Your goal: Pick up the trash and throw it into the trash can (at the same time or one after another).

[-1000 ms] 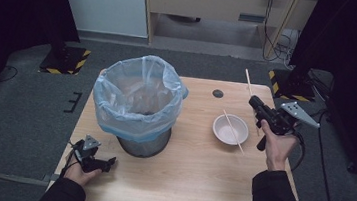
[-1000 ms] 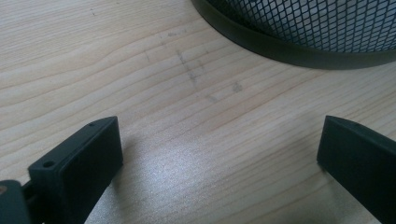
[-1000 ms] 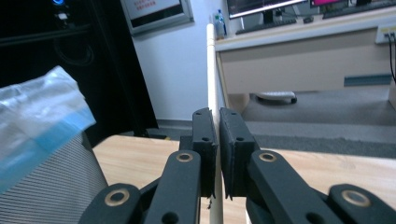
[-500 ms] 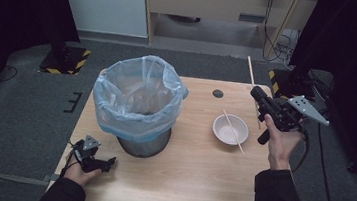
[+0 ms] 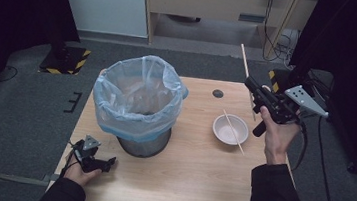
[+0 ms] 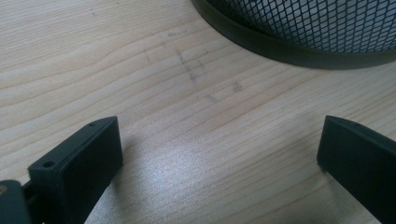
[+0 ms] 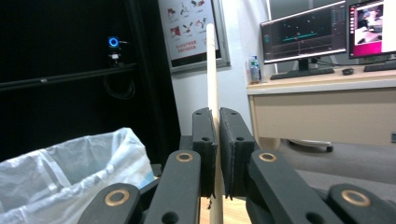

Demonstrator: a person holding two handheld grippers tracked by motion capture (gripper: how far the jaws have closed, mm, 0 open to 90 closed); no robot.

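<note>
My right gripper [image 5: 249, 84] is raised over the table's right side, shut on a pale wooden chopstick [image 5: 245, 60] that stands nearly upright between its pads. In the right gripper view the chopstick [image 7: 211, 70] rises above the closed right gripper [image 7: 218, 116]. A second chopstick [image 5: 233, 132] lies across a white bowl [image 5: 221, 130] left of that hand. My left gripper [image 5: 109, 162] rests on the table at the front left, open, with bare wood between its jaws [image 6: 217, 154]. A mesh bin [image 5: 138, 101] with a blue plastic liner stands just behind it.
The bin's black base [image 6: 299, 42] is close ahead of the left gripper. The wooden table [image 5: 193, 182] has a small dark round hole [image 5: 218, 93] near its far edge. Grey floor surrounds the table; a desk with monitors [image 7: 303, 35] stands beyond.
My right hand has lifted the gripper and the held chopstick higher and slightly away from the bowl. The left hand has stayed put.
</note>
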